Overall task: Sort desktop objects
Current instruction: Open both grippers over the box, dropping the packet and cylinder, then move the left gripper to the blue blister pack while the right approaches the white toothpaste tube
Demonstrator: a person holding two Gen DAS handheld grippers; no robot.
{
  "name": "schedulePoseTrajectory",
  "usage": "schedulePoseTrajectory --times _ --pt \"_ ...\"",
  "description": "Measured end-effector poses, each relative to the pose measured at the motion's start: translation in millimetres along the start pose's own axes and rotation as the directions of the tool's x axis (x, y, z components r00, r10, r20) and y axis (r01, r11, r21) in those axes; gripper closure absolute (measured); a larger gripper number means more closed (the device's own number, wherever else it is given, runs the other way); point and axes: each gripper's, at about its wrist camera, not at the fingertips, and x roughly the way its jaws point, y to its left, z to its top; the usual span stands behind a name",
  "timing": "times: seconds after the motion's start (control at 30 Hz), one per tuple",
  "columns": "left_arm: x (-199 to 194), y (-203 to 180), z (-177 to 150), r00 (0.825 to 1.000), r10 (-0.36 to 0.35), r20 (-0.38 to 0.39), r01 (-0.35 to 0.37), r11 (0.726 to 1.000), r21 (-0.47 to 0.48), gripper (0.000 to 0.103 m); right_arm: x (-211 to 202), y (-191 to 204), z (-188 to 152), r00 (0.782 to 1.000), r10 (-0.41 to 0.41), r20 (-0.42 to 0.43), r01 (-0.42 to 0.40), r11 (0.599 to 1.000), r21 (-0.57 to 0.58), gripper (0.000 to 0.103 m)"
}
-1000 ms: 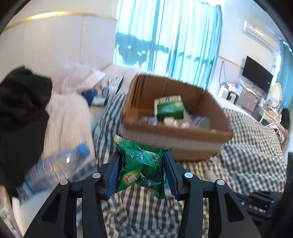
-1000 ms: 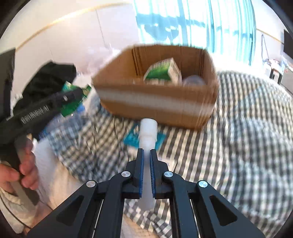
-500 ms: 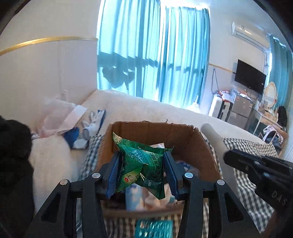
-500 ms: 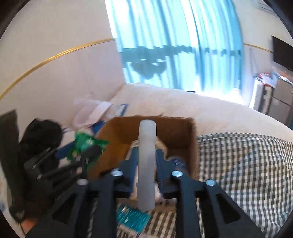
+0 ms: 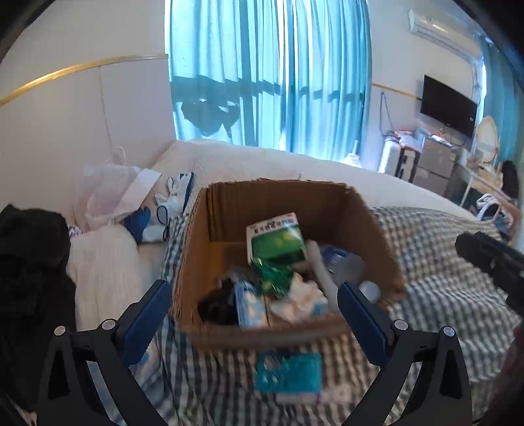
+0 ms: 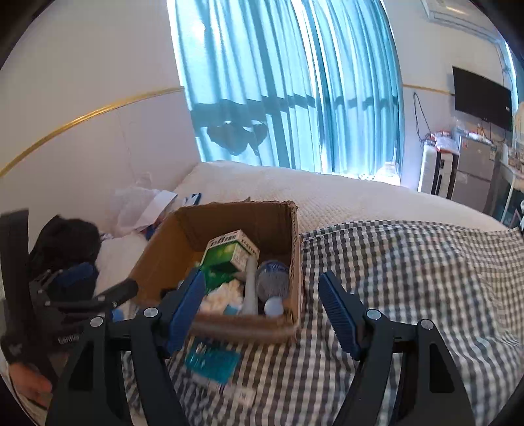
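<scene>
Bed: a white bedspread (image 6: 327,196) with a grey-and-white checked blanket (image 6: 409,278) spread over the near part; the cardboard box (image 5: 209,262) sits where the two meet.
Room: teal curtains (image 6: 294,98) across a bright window; white wall panels with a gold trim line; a dark TV (image 6: 481,98) on the far wall to the right; an air conditioner (image 5: 435,29) high up.
Left of the box: a black garment (image 5: 29,255), a crumpled plastic bag (image 5: 104,190) and some blue-and-white cloth bits on the bedspread.
Box contents: a green-and-white carton (image 5: 276,239) leaning tilted against the back; a green foil packet (image 5: 273,273) just in front of it; a white tube (image 6: 251,288) lying with its long axis running from the near wall towards the back, top end resting by the carton; a clear bottle (image 6: 273,278) beside the tube; white tissue and a small pale ball near the front wall.
In front of the box: a teal blister pack (image 6: 213,360) flat on the blanket, touching nothing else that I can tell.
Left gripper (image 5: 255,314): fingers wide apart, nothing between them; held just before the box's near wall.
Right gripper (image 6: 262,309): fingers wide apart and empty; also in front of the box.
</scene>
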Motion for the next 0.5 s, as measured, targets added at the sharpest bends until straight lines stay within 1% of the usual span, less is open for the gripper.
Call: schedulePoseTrajectory --times 0.07,0.13,0.27,0.33,0.37,0.4,0.43,0.5 --pt "-18.6 0.1 -5.0 1.0 0.0 0.003 0.0 1.0 0.0 0.0 -22.6 9.6 -8.1 1.0 -0.006 0.008 0.006 0.999 -0.042 0.03" --pt "-36.2 0.3 -13.4 1.0 0.014 -0.001 -0.014 1.0 0.003 0.0 -38.7 19.1 -17.9 1.0 -0.009 0.003 0.009 0.997 -0.072 0.026" --pt "-52.6 5.7 -39.8 1.0 -0.003 -0.03 0.002 0.999 -0.032 0.0 -61.3 30.1 -47.8 1.0 -0.013 -0.007 0.012 0.994 -0.108 0.024" --pt "-52.7 8.0 -57.6 0.999 -0.003 -0.045 0.001 0.998 -0.057 0.0 -63.9 29.8 -65.8 1.0 -0.03 -0.008 0.029 0.994 -0.105 0.024" --pt "-51.2 8.7 -67.5 0.999 -0.004 -0.051 0.001 0.998 -0.066 0.0 -63.2 29.0 -78.8 0.998 -0.063 0.001 0.063 0.993 -0.104 0.023" --pt "-49.0 9.4 -78.5 0.998 -0.003 -0.055 -0.001 0.997 -0.072 0.0 -61.5 27.9 -90.4 0.995 -0.099 0.019 0.1 0.99 -0.097 0.02" --pt "-46.6 11.1 -90.6 0.999 -0.001 -0.049 -0.003 0.996 -0.087 0.0 -58.1 26.6 -105.0 0.992 -0.123 0.027 0.125 0.989 -0.078 0.019" --pt "-39.6 14.3 -115.2 0.999 0.002 -0.033 -0.006 0.991 -0.133 0.0 -40.8 20.5 -134.2 0.991 -0.136 0.004 0.136 0.991 -0.004 0.019"
